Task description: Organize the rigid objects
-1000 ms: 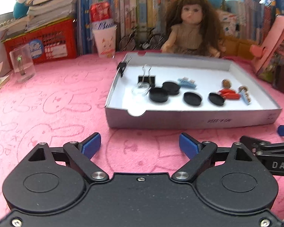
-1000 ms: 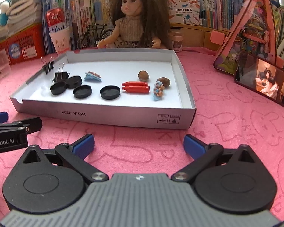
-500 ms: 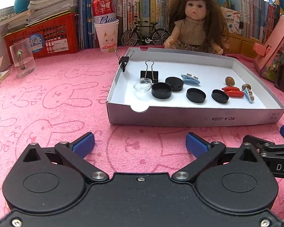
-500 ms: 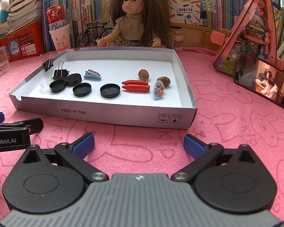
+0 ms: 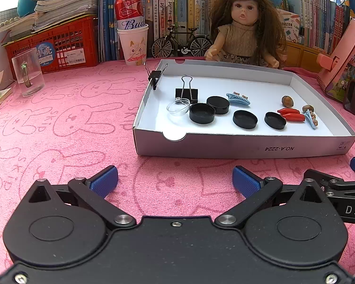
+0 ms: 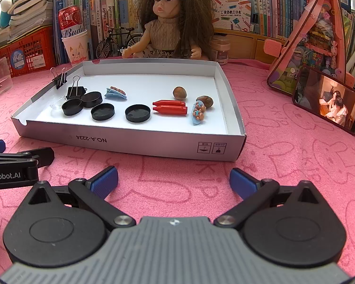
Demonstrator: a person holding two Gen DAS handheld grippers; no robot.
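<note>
A shallow white cardboard tray (image 5: 224,146) (image 6: 153,145) lies on the pink cloth. In it are several black round lids (image 5: 202,113) (image 6: 137,113), a clear lid (image 5: 178,106), a black binder clip (image 5: 186,92) (image 6: 75,91), blue hair clips (image 5: 238,99) (image 6: 198,113), two red bullet-shaped pieces (image 5: 292,116) (image 6: 170,107) and two nuts (image 5: 287,100) (image 6: 179,92). Another binder clip (image 5: 155,75) grips the tray's left wall. My left gripper (image 5: 175,181) and right gripper (image 6: 174,182) are both open and empty, just in front of the tray.
A doll (image 5: 245,26) (image 6: 170,19), toy bicycle (image 5: 181,43), paper cup with a can (image 5: 132,40), red basket (image 5: 52,45) and books stand behind the tray. A glass mug (image 5: 28,71) is at left. A phone (image 6: 329,99) and pink stand (image 6: 312,35) are at right.
Both grippers have pulled back and risen slightly, so the tray looks a little farther and more from above. Both stay open; nothing in the tray moved.
</note>
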